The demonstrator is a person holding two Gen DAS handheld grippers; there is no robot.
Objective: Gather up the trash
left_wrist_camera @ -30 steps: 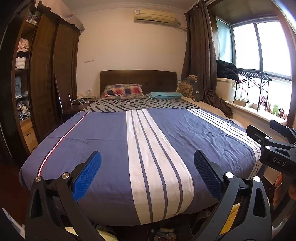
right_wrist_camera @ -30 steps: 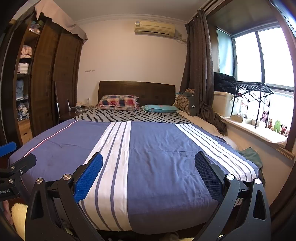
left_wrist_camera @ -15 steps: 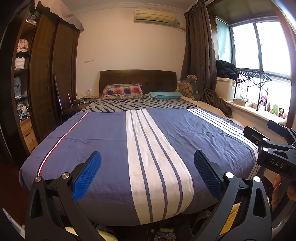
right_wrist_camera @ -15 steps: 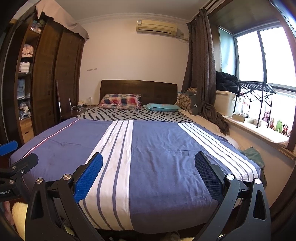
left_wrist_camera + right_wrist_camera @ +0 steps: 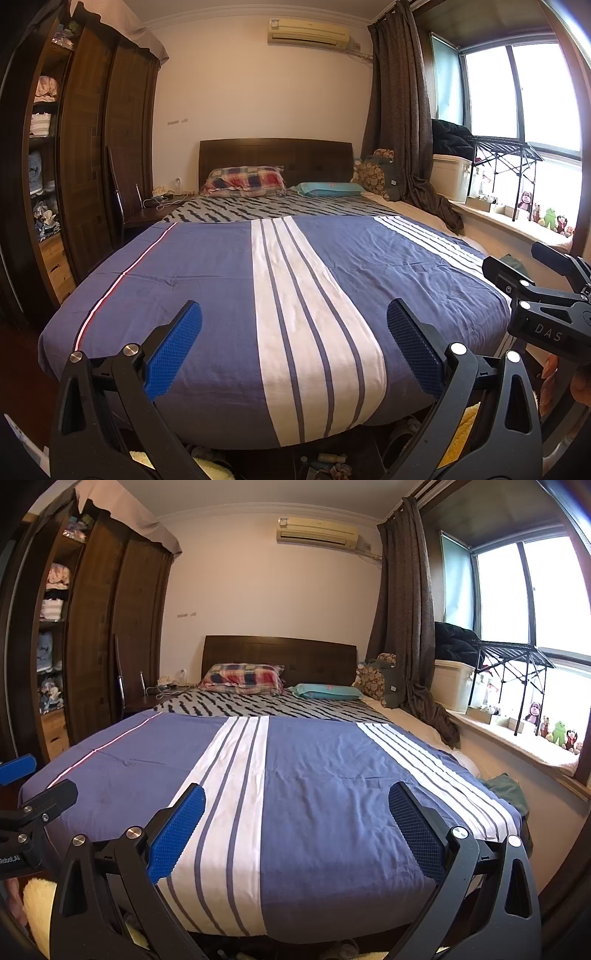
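Observation:
Both grippers hover at the foot of a bed (image 5: pixel 221 280) covered by a blue and white striped blanket. My left gripper (image 5: pixel 294 321) is open, blue pads wide apart, nothing between them. My right gripper (image 5: pixel 296 805) is open too and holds nothing; its body shows at the right edge of the left wrist view (image 5: pixel 543 317). Small litter, crumpled wrappers and bits (image 5: pixel 328 463), lies on the dark floor under the bed's foot. No trash shows on the blanket.
A dark wardrobe (image 5: pixel 96 147) with open shelves stands left, a chair (image 5: pixel 125 199) and nightstand beside it. Pillows (image 5: pixel 245 181) lie at the headboard. A curtain (image 5: pixel 402 110), storage box and drying rack (image 5: pixel 506 155) line the window sill. A yellow fluffy mat (image 5: pixel 37 908) lies on the floor.
The right gripper has drifted slightly left and forward, so its view shifted a little right. The left gripper has barely moved. Both stay open.

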